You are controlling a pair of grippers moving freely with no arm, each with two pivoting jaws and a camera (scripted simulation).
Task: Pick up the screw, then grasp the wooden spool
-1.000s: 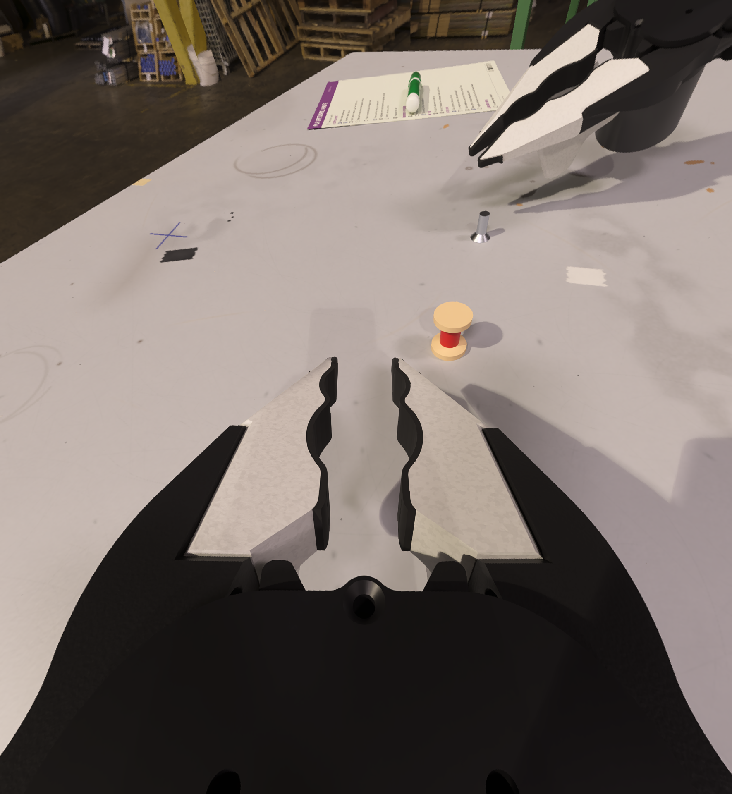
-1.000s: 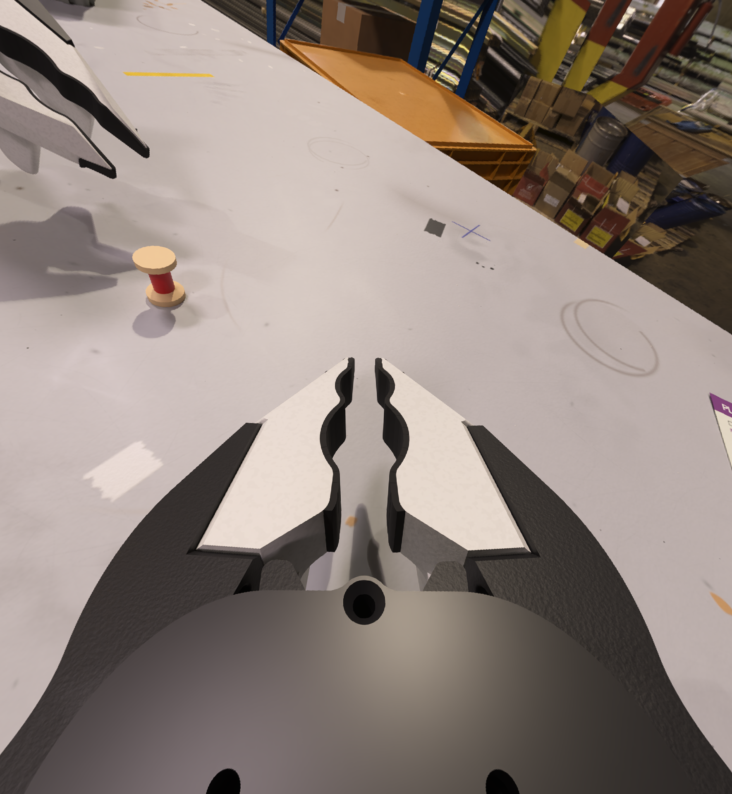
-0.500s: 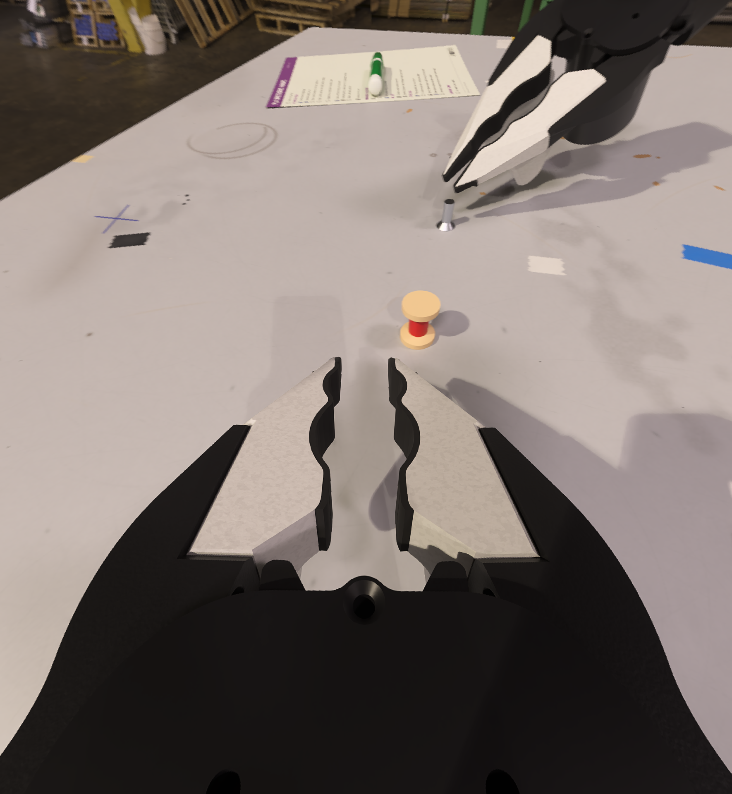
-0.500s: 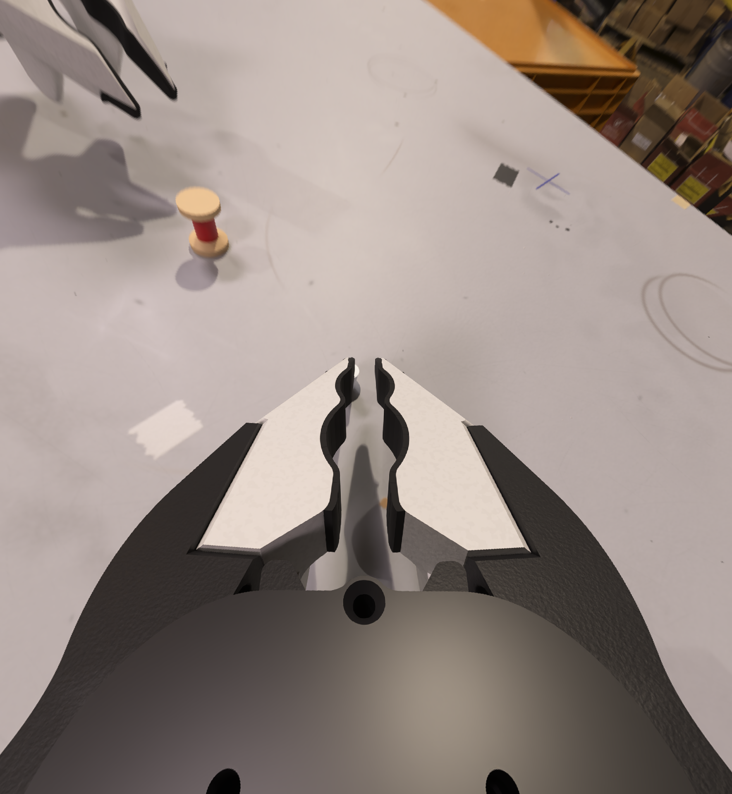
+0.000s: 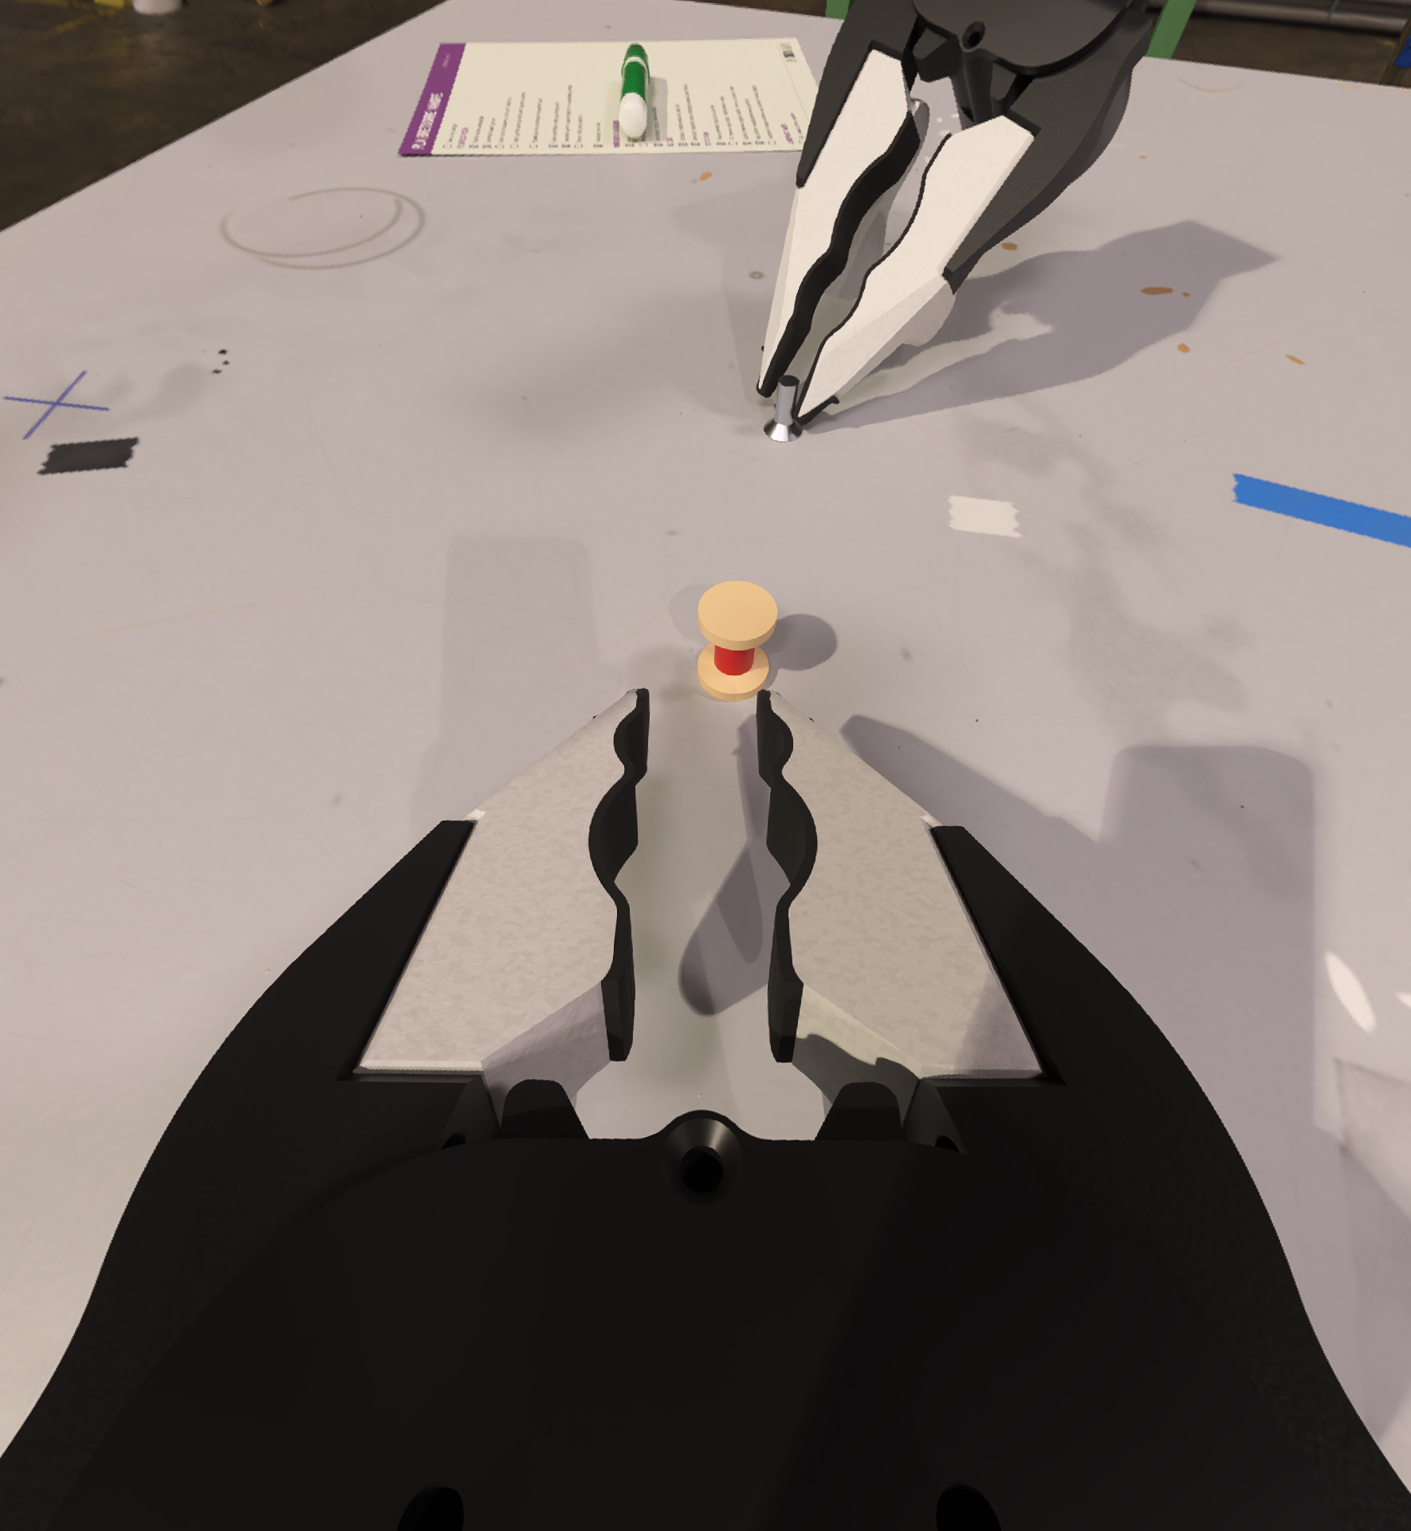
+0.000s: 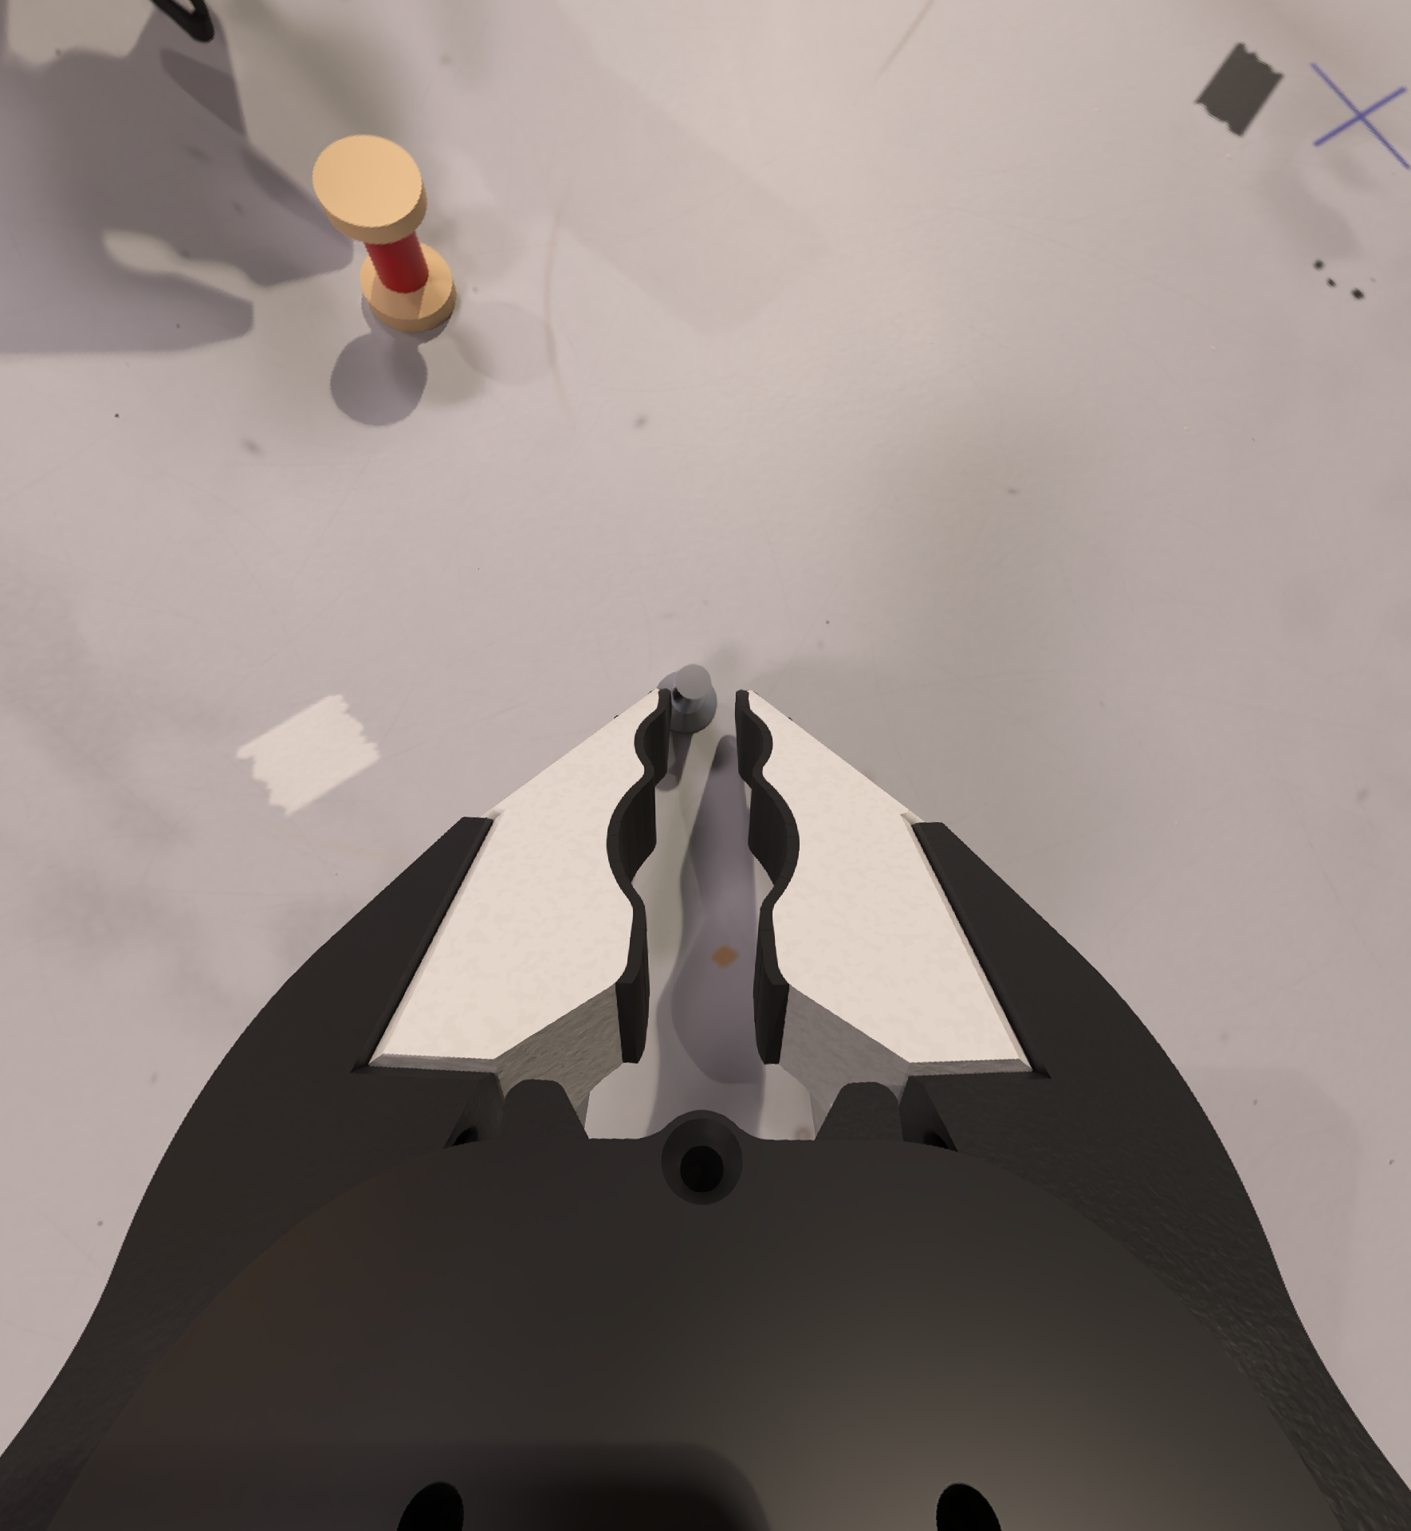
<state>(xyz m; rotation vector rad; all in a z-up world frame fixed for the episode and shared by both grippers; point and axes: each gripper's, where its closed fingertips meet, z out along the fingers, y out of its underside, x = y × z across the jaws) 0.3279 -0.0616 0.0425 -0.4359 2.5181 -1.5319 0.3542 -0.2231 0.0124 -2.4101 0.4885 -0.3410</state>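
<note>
A small silver screw (image 5: pixel 783 414) stands head-down on the grey table (image 5: pixel 354 580). My right gripper (image 5: pixel 787 403) points steeply down at it, open, with one tip on each side of the shaft. In the right wrist view the screw (image 6: pixel 690 696) sits between the tips of the right gripper (image 6: pixel 700 696), close to the left finger. The wooden spool (image 5: pixel 735 642), with a red core, stands upright just beyond the tips of my left gripper (image 5: pixel 702 696), which is open and empty. The spool (image 6: pixel 387 240) also shows at the upper left of the right wrist view.
A paper sheet (image 5: pixel 536 99) with a green marker (image 5: pixel 634 87) on it lies at the far side. On the table are blue tape (image 5: pixel 1348 514), a white patch (image 5: pixel 984 515), a black patch (image 5: pixel 89 454) and a drawn cross (image 5: pixel 56 403).
My right gripper has tipped down and dropped onto the screw, its jaws a little wider, the tips now either side of it. My left gripper has moved closer to the spool.
</note>
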